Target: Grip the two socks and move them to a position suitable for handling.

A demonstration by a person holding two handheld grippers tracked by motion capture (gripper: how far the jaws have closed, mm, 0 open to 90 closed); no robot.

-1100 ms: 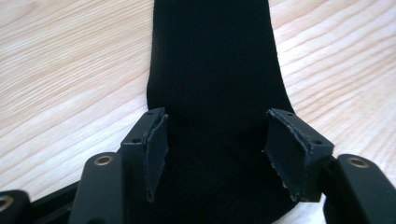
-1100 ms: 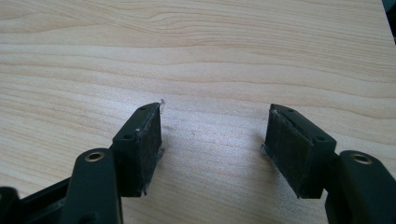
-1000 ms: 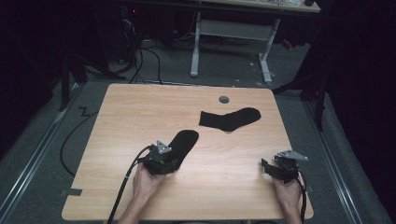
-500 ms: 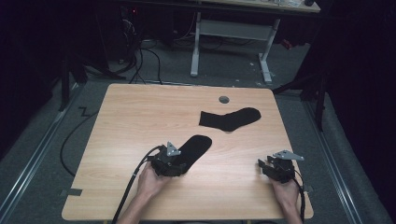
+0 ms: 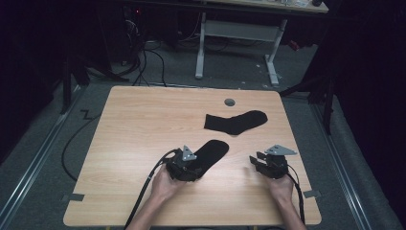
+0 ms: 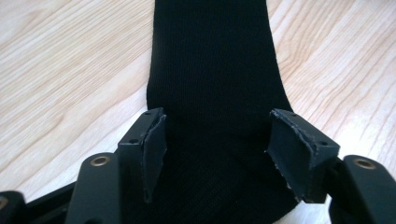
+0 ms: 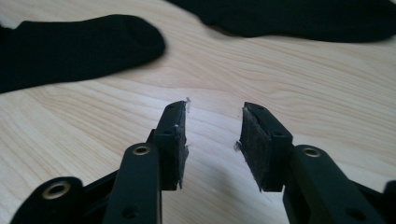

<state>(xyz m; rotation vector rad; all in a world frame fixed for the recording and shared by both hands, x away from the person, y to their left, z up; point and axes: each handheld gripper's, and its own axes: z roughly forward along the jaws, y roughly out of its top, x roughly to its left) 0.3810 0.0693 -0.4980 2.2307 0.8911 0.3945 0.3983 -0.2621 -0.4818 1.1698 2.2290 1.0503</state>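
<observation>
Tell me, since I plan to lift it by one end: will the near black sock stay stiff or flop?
The near sock lies flat like thin knit, so it would probably droop. It looks light, and may drag on the table rather than roll.

My left tool (image 6: 217, 149) sits low over a black sock (image 6: 215, 70) that lies flat on the pale wooden surface (image 6: 60, 60). Its two jaws stand apart at either side of the sock's wide end, the pads (image 6: 154, 149) not pressing the cloth. The sock narrows as it runs away from me.
</observation>
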